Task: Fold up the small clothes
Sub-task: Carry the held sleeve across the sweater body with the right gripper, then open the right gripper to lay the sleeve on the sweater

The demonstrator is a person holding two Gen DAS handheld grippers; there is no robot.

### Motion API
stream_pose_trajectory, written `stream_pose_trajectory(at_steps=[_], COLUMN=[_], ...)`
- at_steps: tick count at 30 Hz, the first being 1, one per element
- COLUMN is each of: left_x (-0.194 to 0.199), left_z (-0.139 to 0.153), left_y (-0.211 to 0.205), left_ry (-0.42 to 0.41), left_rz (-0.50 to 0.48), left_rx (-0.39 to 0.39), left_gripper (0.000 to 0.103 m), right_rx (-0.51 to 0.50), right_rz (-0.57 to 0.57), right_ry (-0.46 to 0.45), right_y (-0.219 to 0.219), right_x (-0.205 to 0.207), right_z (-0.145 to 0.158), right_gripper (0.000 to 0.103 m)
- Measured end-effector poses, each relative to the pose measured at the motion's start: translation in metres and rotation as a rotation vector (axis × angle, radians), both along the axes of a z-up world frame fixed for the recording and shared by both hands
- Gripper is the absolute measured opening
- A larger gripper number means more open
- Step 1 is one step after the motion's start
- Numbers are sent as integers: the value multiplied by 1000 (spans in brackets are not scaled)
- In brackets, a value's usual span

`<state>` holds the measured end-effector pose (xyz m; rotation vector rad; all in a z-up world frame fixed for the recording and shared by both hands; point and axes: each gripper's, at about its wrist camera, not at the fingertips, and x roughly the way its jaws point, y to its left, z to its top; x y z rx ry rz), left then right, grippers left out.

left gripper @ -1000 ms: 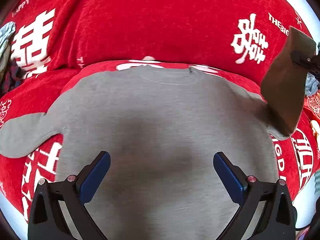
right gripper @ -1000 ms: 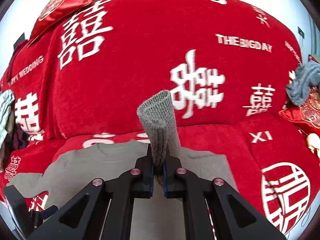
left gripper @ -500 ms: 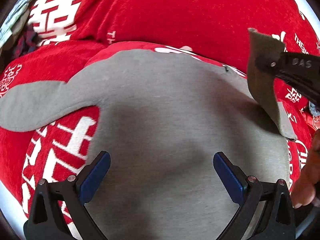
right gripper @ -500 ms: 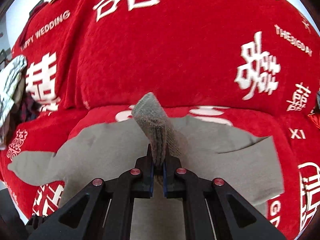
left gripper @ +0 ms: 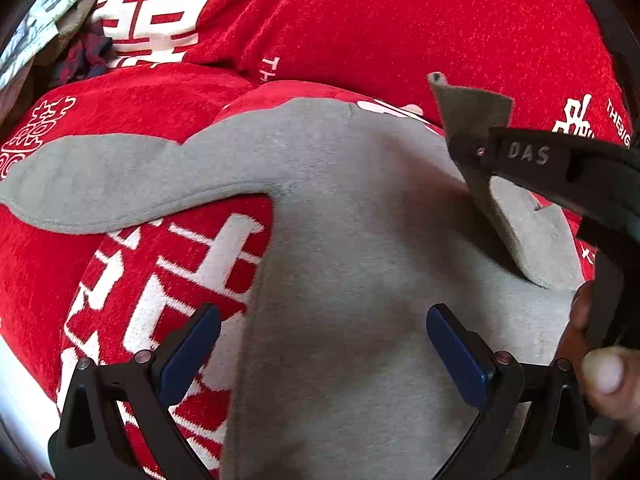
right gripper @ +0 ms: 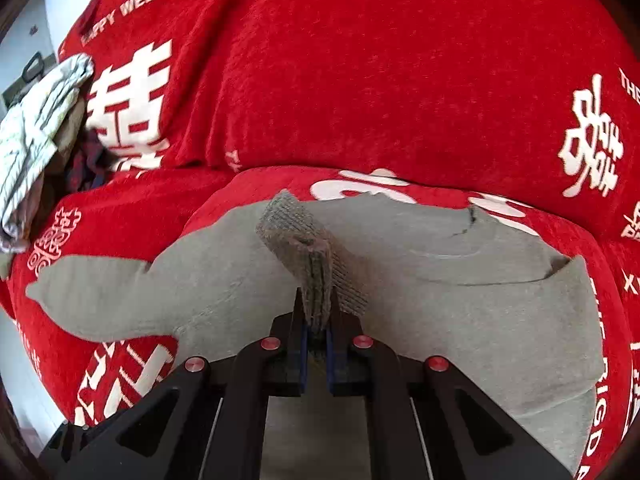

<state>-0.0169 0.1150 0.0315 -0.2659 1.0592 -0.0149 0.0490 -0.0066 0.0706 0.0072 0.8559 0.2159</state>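
A small grey long-sleeved top (left gripper: pixel 344 264) lies flat on a red sofa cover; it also shows in the right wrist view (right gripper: pixel 460 304). Its left sleeve (left gripper: pixel 120 184) stretches out to the left. My right gripper (right gripper: pixel 316 320) is shut on the ribbed cuff of the right sleeve (right gripper: pixel 296 236) and holds it up over the body of the top. In the left wrist view the right gripper (left gripper: pixel 476 152) holds that sleeve (left gripper: pixel 468 112) at the upper right. My left gripper (left gripper: pixel 324 344) is open and empty above the lower part of the top.
The red sofa cover (right gripper: pixel 360 80) with white lettering rises behind the top as a backrest. A pile of other clothes (right gripper: pixel 36 128) lies at the far left; it also shows in the left wrist view (left gripper: pixel 52 12). A hand (left gripper: pixel 600 376) holds the right gripper.
My right gripper has carried the cuff leftward across the top, folding the right sleeve over the body. My left gripper has shifted left and stays open.
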Motion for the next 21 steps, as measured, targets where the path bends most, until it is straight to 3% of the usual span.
stream_pose_trajectory(at_steps=[8, 11, 15, 19, 21], left_x=[-6, -6, -9, -8, -2], left_z=[-9, -8, -1, 9, 12], left_y=[9, 11, 9, 1, -9], left_ry=[16, 16, 2, -23, -27], left_rz=[20, 30, 34, 17, -3], left_rx=[9, 7, 13, 22, 27], left_gripper=[103, 103, 103, 103, 103], right_rx=[22, 51, 96, 113, 99], right_rz=[97, 143, 188, 151, 67], right_ry=[71, 97, 69, -2, -17], right_y=[16, 19, 16, -17, -54], right_x=[-1, -1, -9, -18, -15], right_z=[-18, -20, -7, 16, 20], right_gripper=[9, 20, 56, 59, 63])
